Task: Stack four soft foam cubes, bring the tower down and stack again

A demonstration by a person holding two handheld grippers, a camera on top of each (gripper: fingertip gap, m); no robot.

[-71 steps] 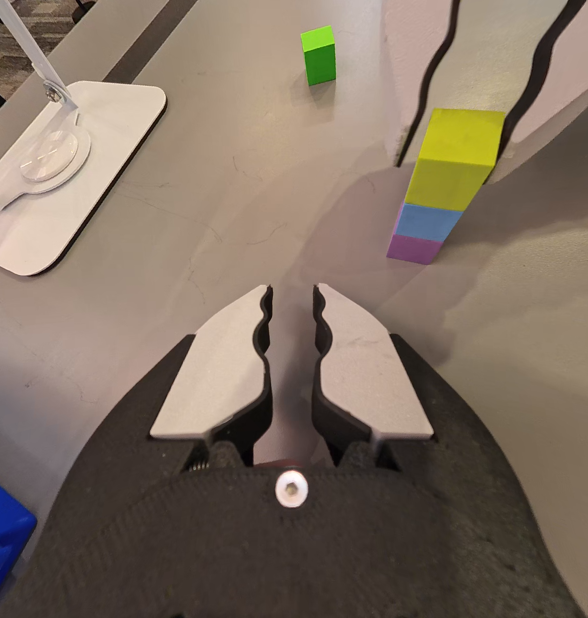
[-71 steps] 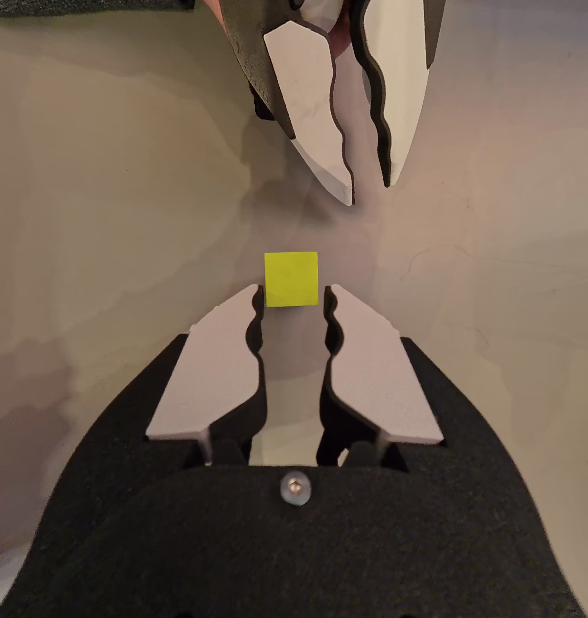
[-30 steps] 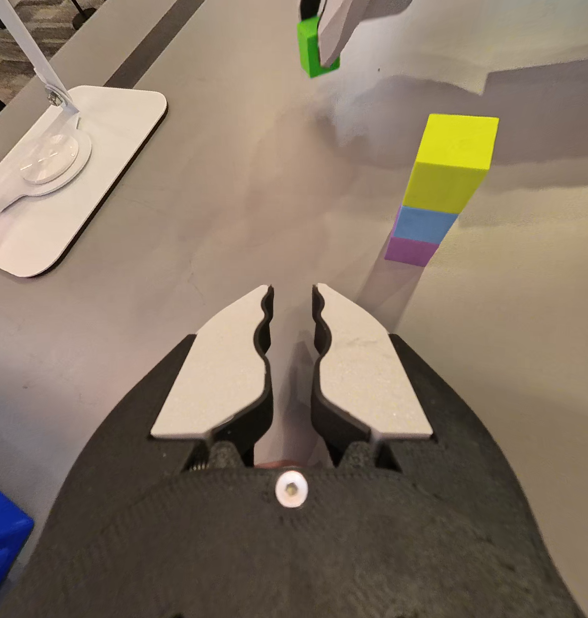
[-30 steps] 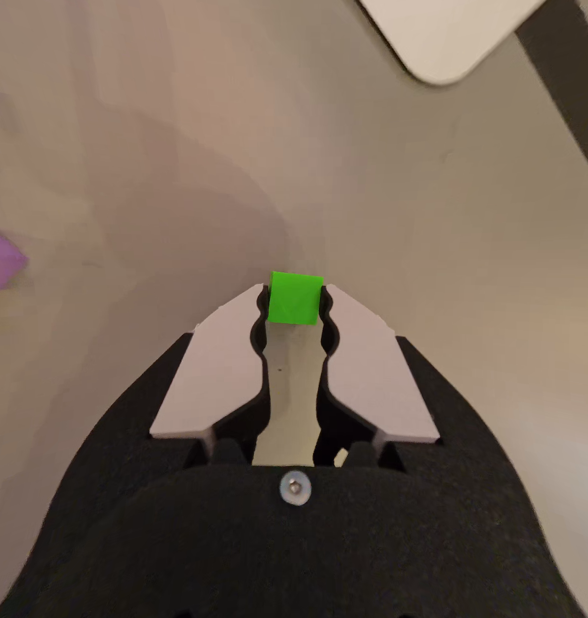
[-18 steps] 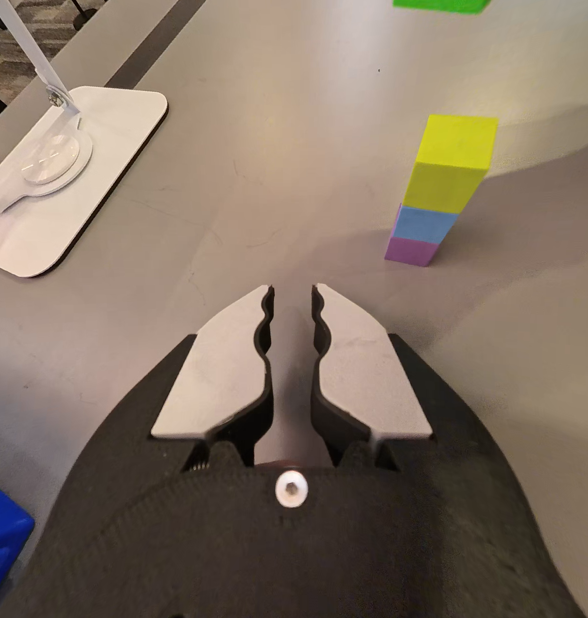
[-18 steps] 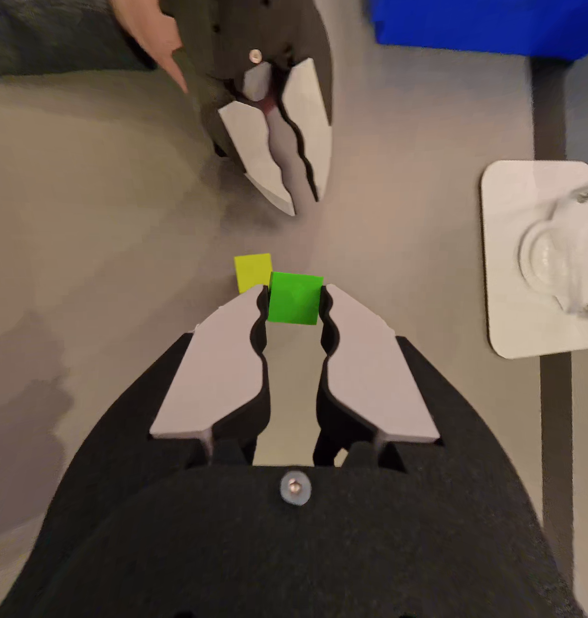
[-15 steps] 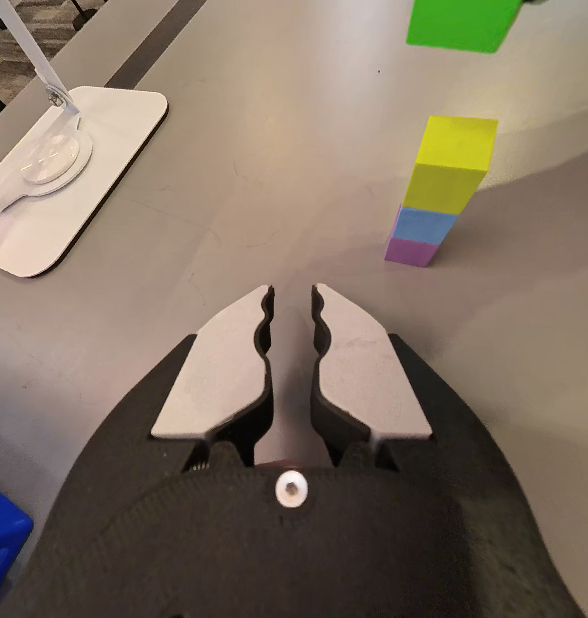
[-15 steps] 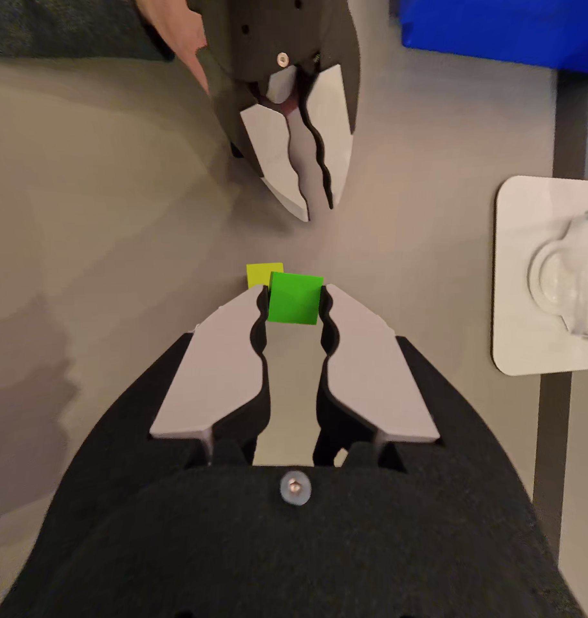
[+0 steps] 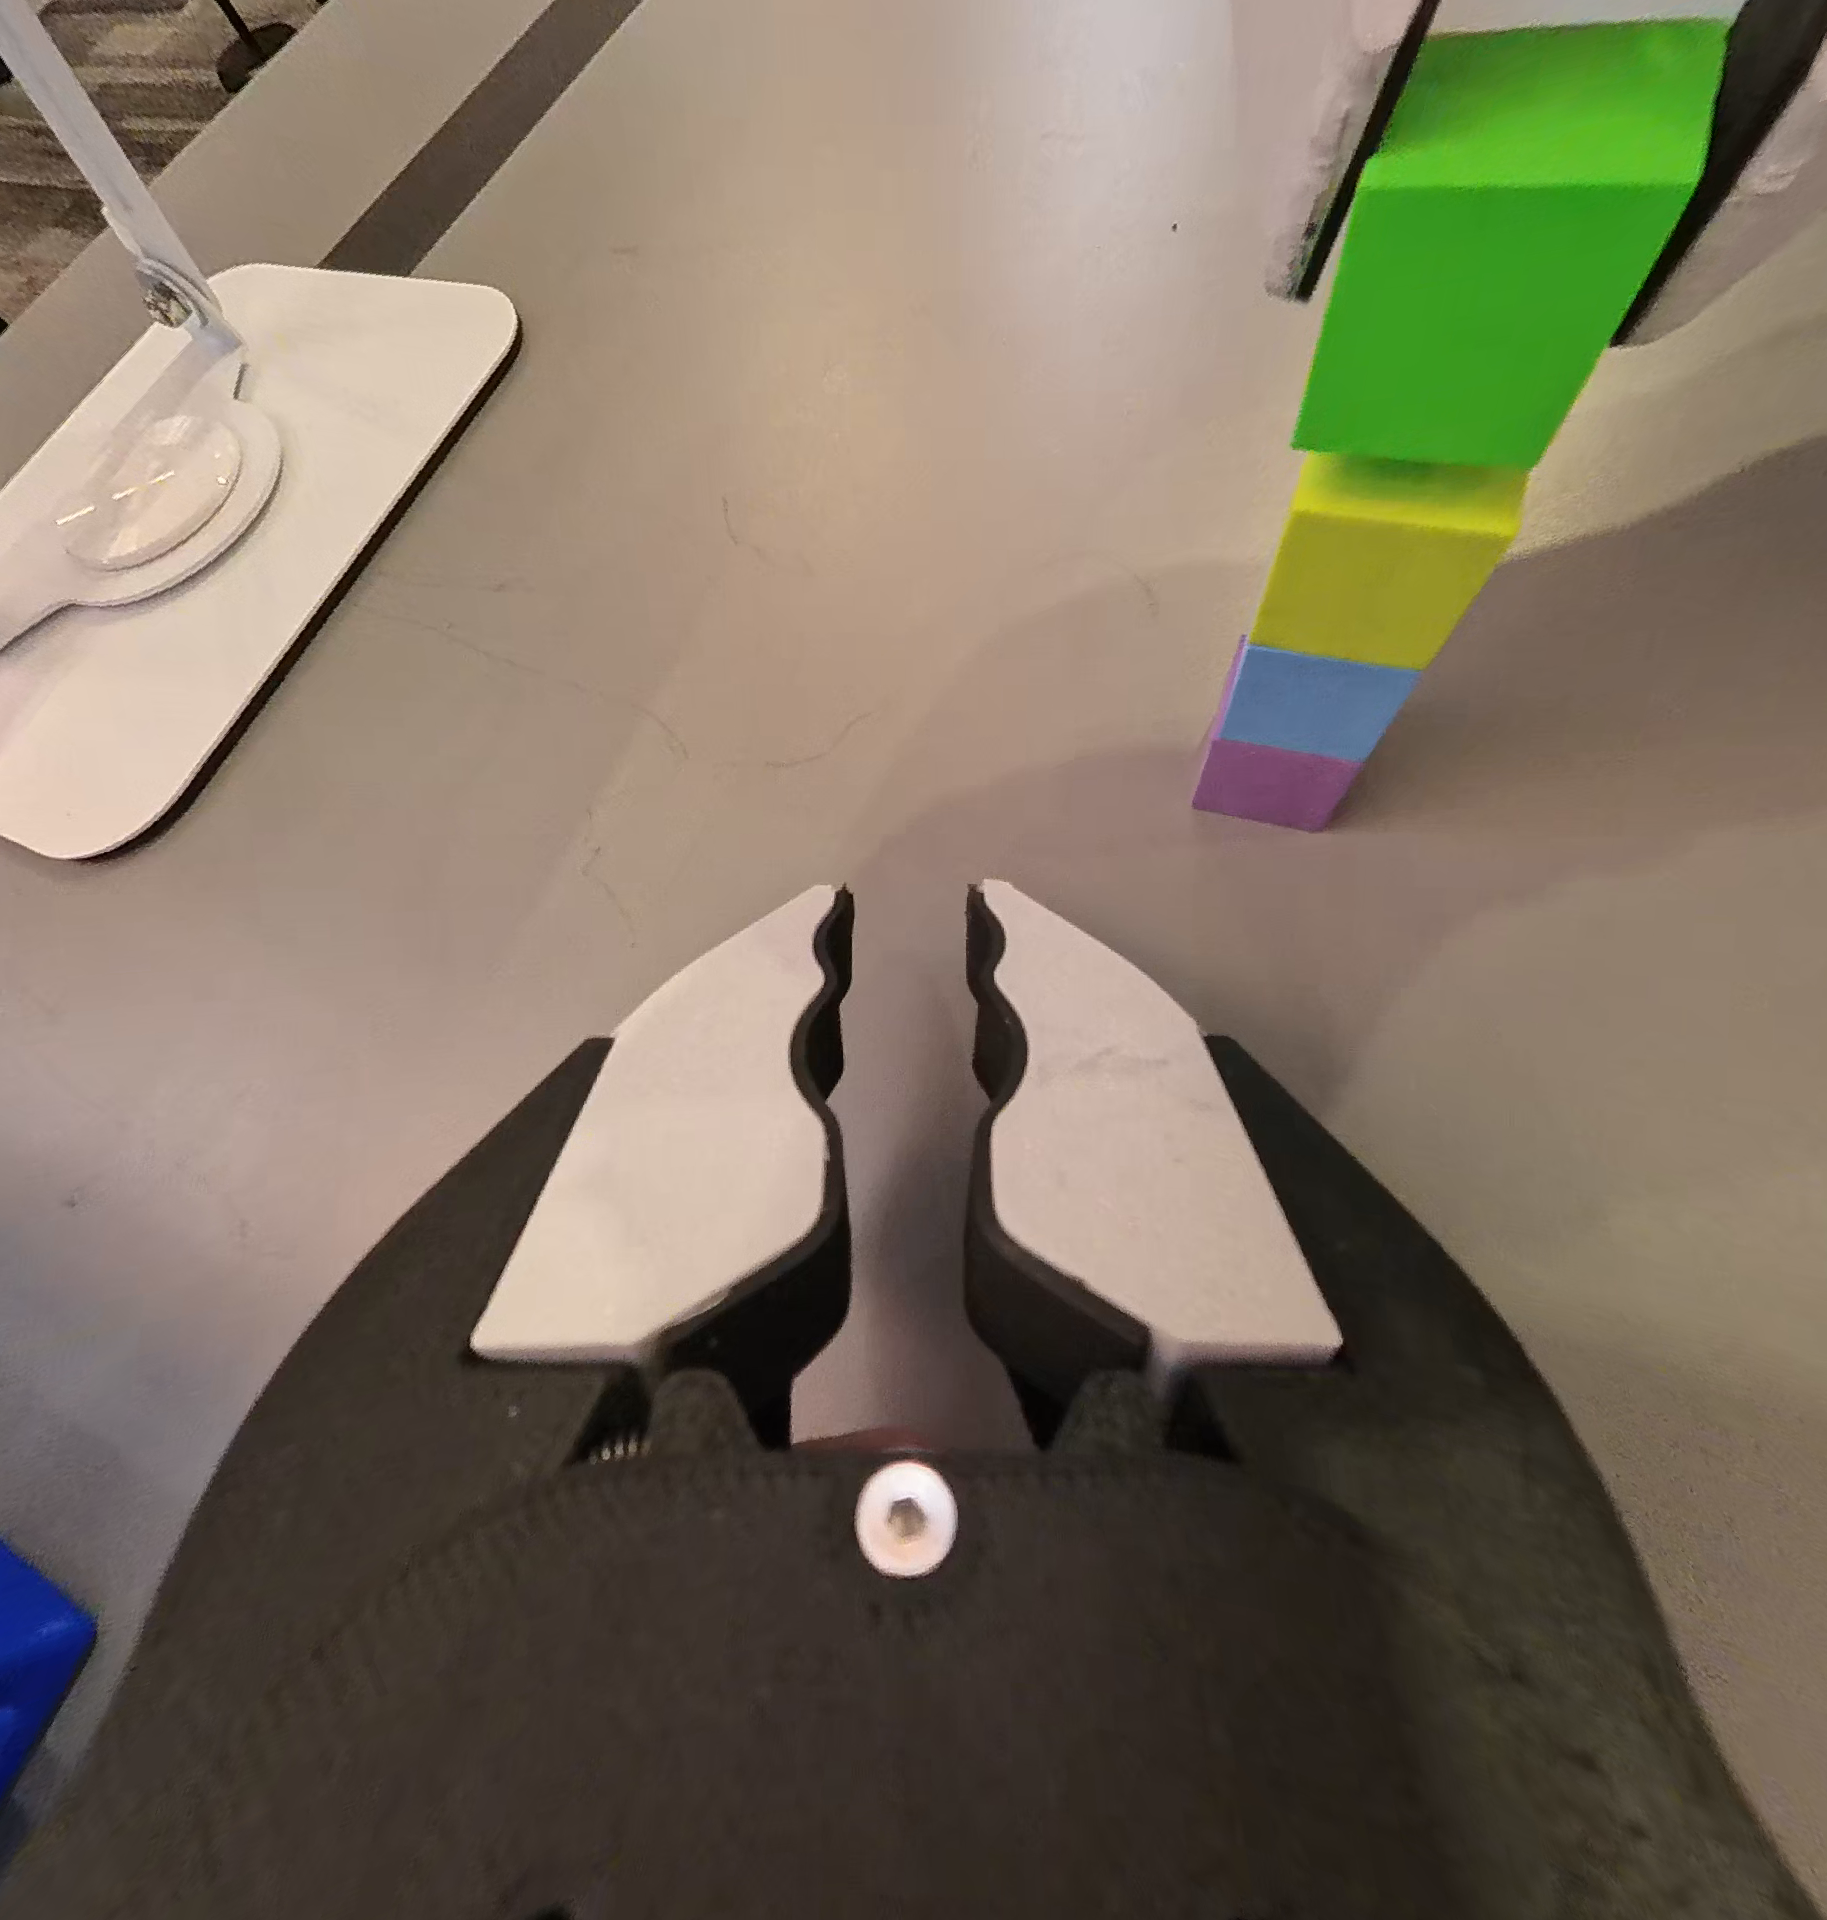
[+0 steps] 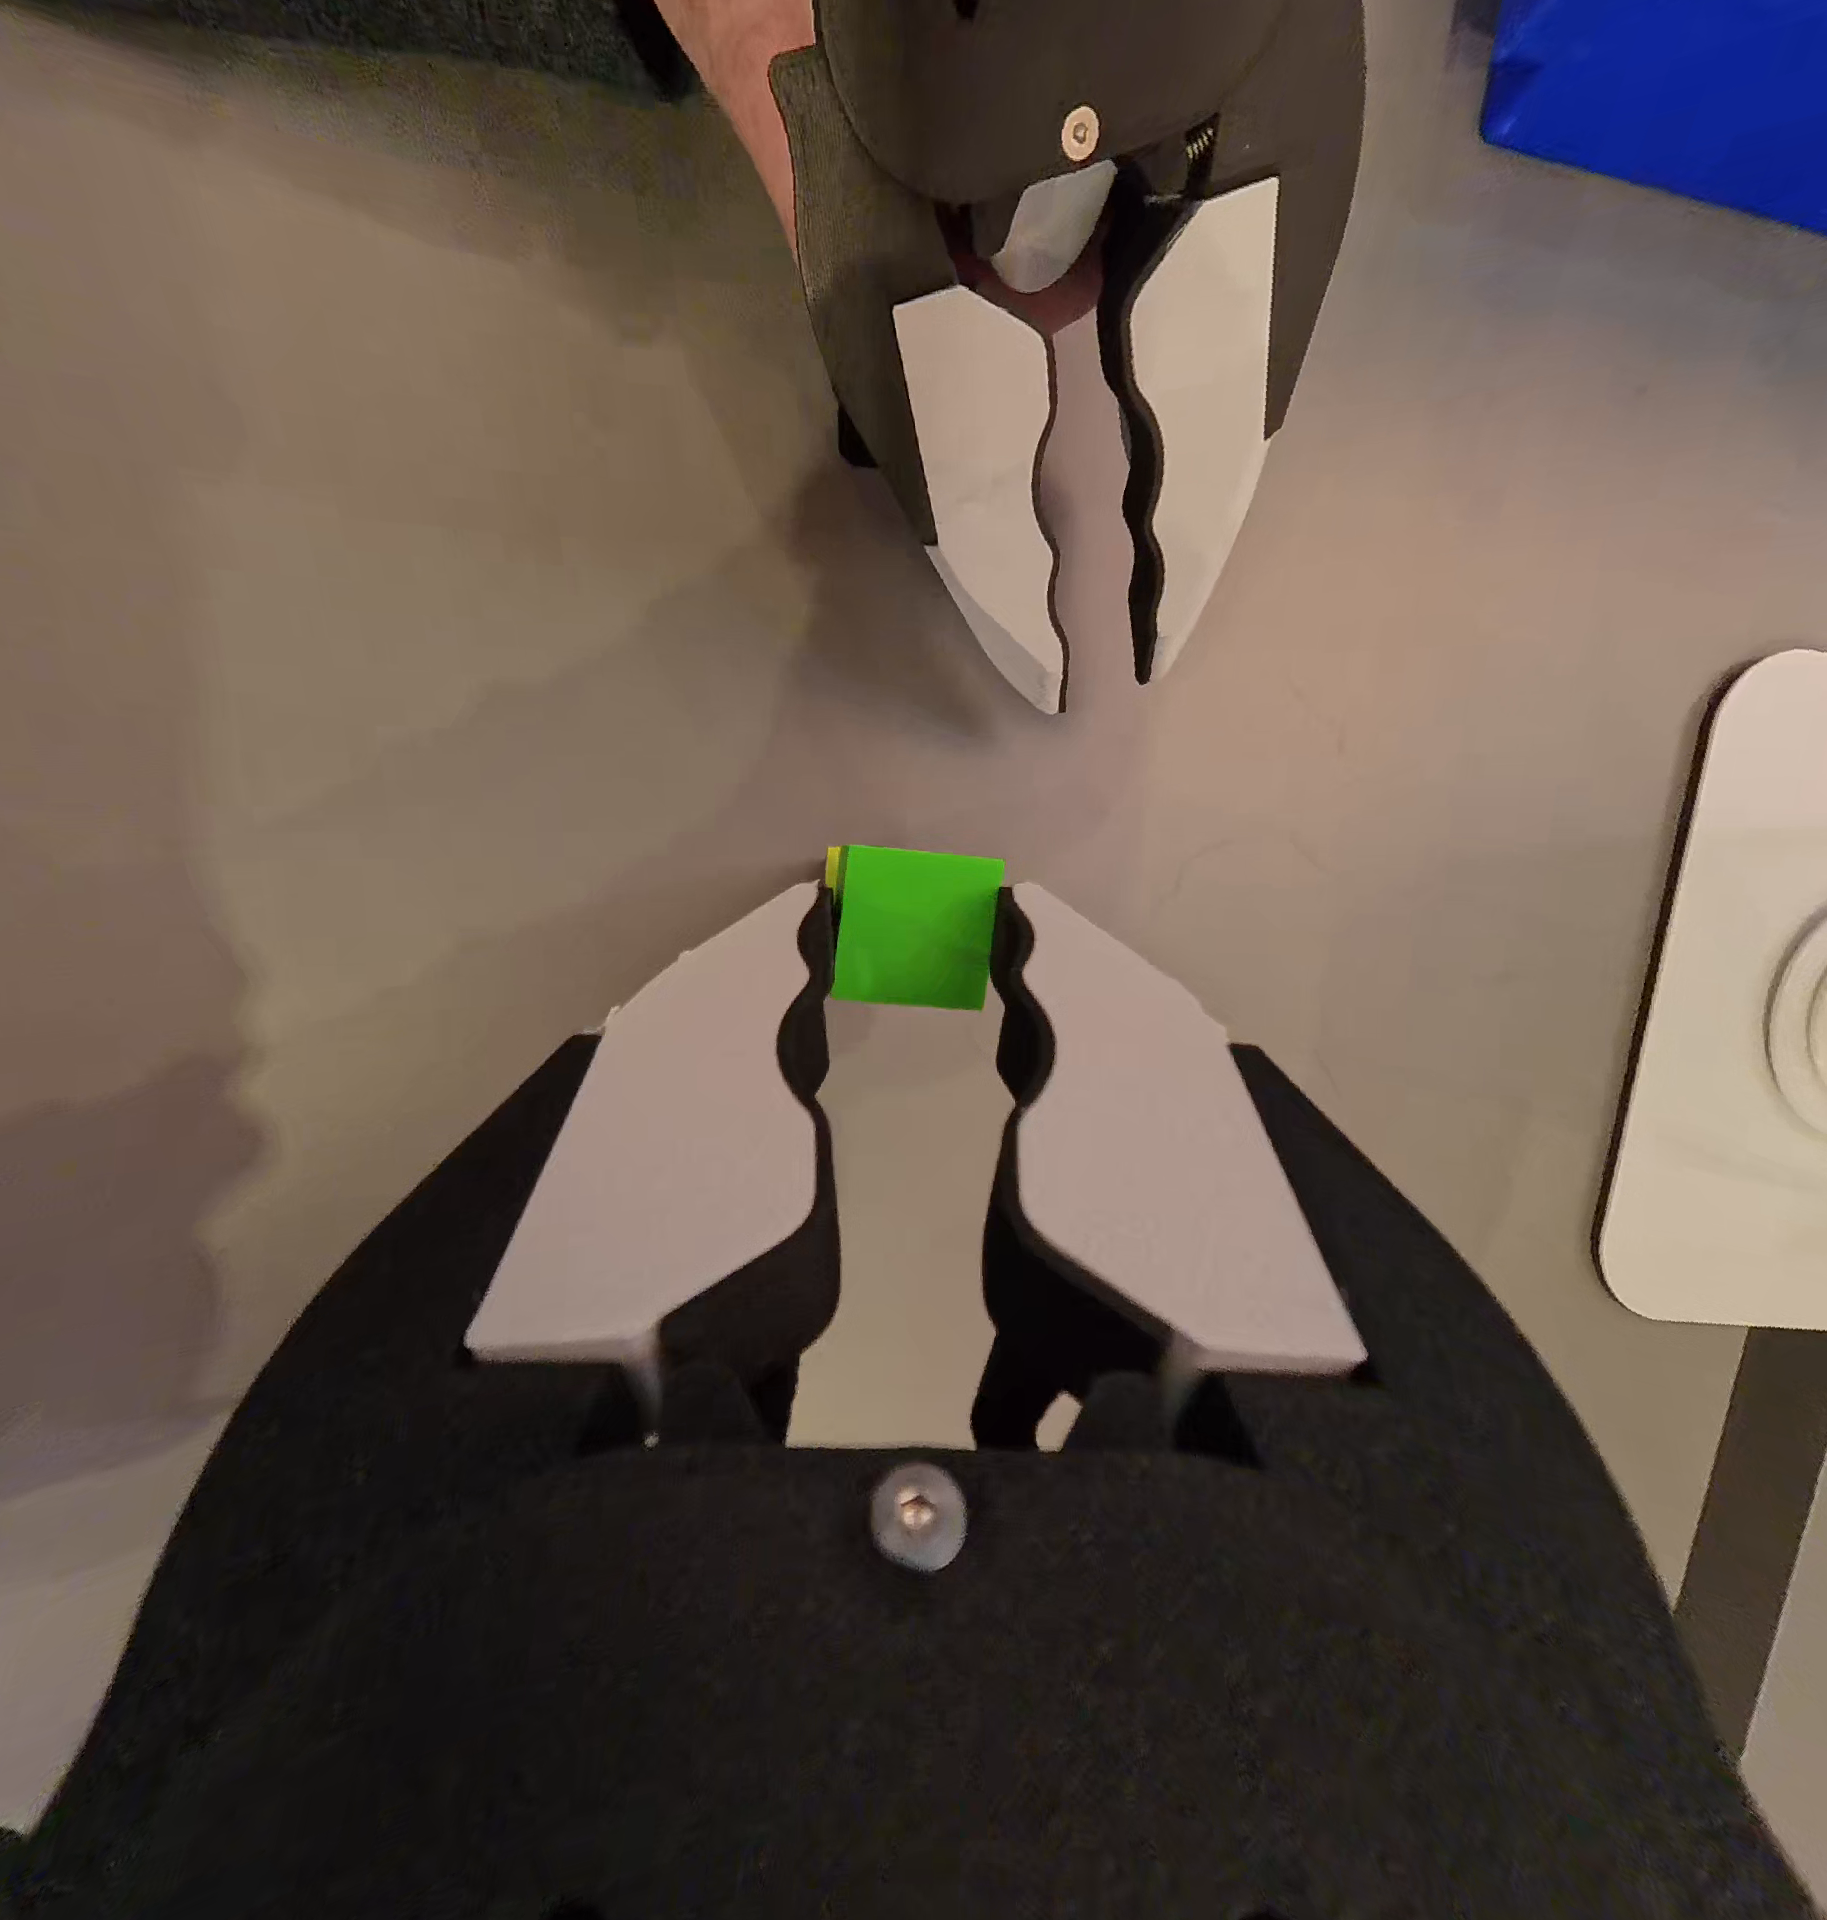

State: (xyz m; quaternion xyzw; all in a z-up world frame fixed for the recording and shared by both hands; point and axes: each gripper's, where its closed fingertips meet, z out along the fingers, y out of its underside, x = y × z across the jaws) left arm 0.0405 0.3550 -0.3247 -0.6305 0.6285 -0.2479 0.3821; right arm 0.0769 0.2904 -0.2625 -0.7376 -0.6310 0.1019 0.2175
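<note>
Carried over, green cube (image 10: 914,928) sits clamped between right fingers (image 10: 1023,935) atop tower (image 9: 1335,623).

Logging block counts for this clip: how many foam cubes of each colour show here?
Green foam cube: 1
Yellow foam cube: 1
Blue foam cube: 1
Purple foam cube: 1
Total: 4
</note>
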